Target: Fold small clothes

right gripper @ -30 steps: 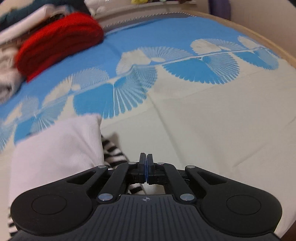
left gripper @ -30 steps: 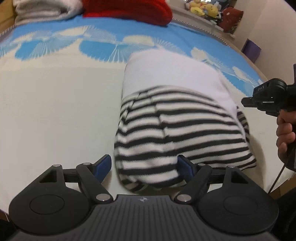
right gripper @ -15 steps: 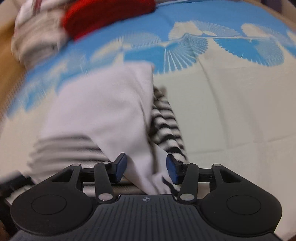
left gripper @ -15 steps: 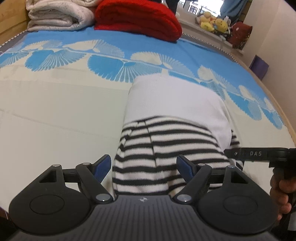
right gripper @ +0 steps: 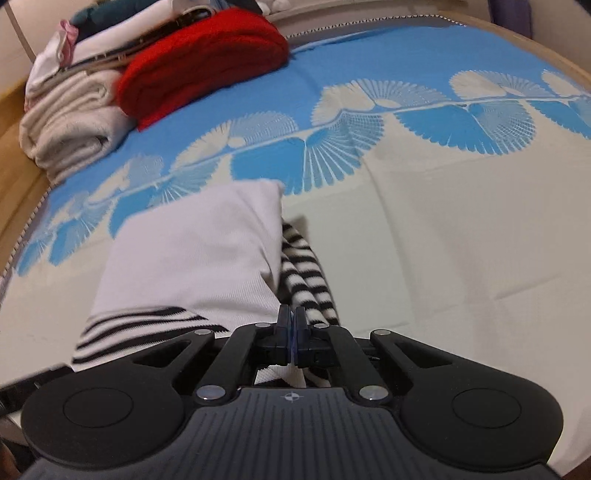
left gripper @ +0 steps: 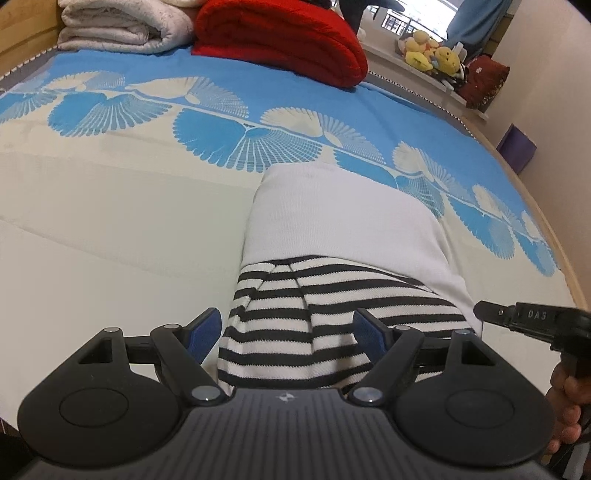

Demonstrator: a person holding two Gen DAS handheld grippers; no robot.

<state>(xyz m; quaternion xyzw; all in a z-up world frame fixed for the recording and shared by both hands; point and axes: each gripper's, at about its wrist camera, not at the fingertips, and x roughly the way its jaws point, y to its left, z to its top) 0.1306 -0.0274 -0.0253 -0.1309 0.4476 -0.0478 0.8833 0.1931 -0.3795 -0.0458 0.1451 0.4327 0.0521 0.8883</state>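
A small folded garment (left gripper: 332, 314), white at its far half and black-and-white striped at its near half, lies on the bedspread (left gripper: 110, 229). My left gripper (left gripper: 288, 332) hovers over the striped end, open, its blue pads (left gripper: 201, 334) on either side of the cloth and not pressing it. In the right wrist view the same garment (right gripper: 192, 258) lies left of centre with a striped sleeve (right gripper: 306, 284) along its right edge. My right gripper (right gripper: 291, 321) is shut there, pinching the edge where the white cloth meets the sleeve. Its tip (left gripper: 487, 308) shows at the garment's right side.
A folded red knit (left gripper: 280, 40) and a cream blanket (left gripper: 122, 29) lie at the bed's far end, with more stacked laundry (right gripper: 110, 44) behind. Plush toys (left gripper: 428, 51) sit on a ledge. The bed's wooden edge (left gripper: 550, 229) runs along the right. A hand (left gripper: 569, 398) grips the right tool.
My right gripper swung left over the garment's right edge, opened around the white cloth, then shut on it. My left gripper stayed open and drew back slightly, showing more of the bed.
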